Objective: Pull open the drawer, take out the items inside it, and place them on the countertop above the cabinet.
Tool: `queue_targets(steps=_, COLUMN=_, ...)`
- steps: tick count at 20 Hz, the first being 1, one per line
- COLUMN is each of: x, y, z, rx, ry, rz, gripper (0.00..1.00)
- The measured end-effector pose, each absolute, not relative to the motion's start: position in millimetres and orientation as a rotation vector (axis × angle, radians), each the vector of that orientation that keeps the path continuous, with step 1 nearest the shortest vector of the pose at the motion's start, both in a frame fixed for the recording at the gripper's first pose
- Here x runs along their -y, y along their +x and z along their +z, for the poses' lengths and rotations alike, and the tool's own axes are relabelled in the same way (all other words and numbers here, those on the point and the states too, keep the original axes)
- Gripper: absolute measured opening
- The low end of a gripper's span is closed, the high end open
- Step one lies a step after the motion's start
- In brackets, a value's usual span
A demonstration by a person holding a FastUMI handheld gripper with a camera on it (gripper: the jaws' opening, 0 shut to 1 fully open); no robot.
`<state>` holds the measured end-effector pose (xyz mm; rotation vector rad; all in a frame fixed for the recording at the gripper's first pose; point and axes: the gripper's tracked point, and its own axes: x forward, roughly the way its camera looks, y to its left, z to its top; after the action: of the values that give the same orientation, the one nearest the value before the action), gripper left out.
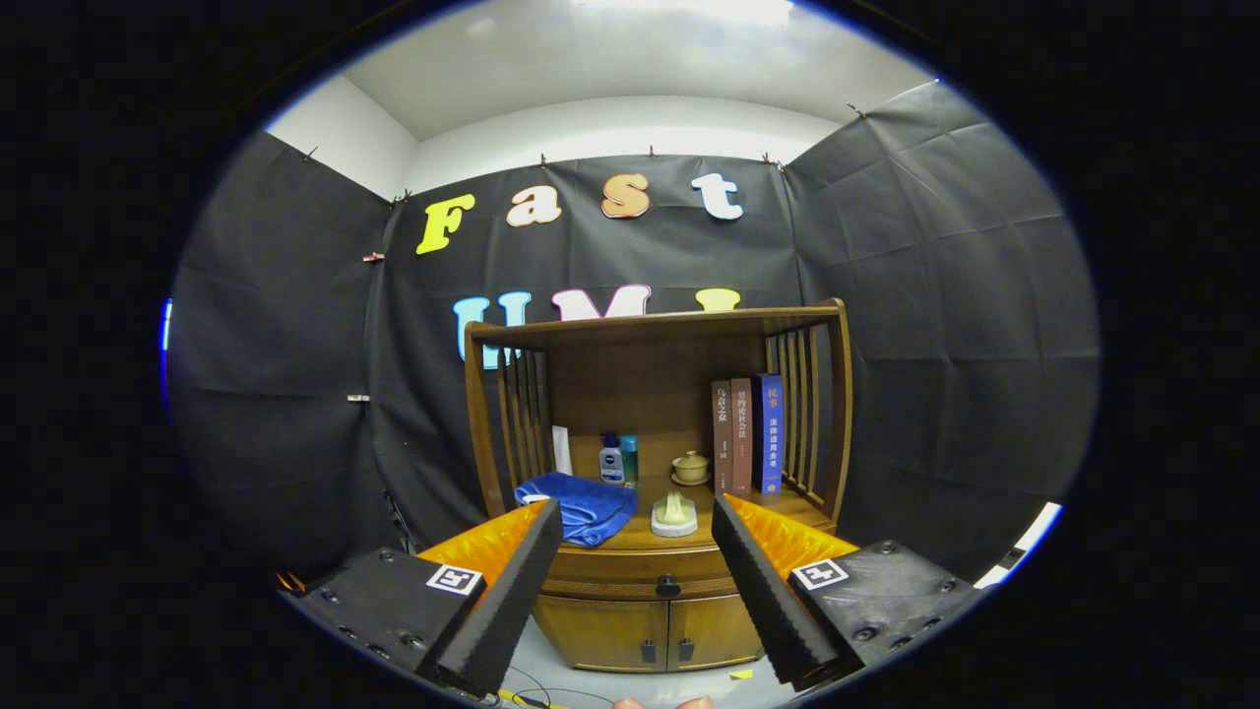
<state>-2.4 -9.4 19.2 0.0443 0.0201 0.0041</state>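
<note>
- Gripper [638, 571]: fingers spread wide, grasping nothing.
- Brown wooden cabinet [658, 463]: closed curved drawer [640, 573] with dark knob [668, 587] between the fingers.
- Countertop [778, 507]: blue folded towel [581, 504].

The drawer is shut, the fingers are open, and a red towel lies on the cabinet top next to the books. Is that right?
Almost. The gripper view shows the towel is blue, not red. The rest holds: the drawer is shut, the gripper is open with nothing between its fingers, and the books stand on the cabinet top.
</note>
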Motion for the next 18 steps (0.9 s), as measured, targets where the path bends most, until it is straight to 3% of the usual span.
queue_targets(steps=18, x=6.0, y=2.0, z=15.1, rx=-0.029, ry=0.042, rz=0.020, gripper=0.99)
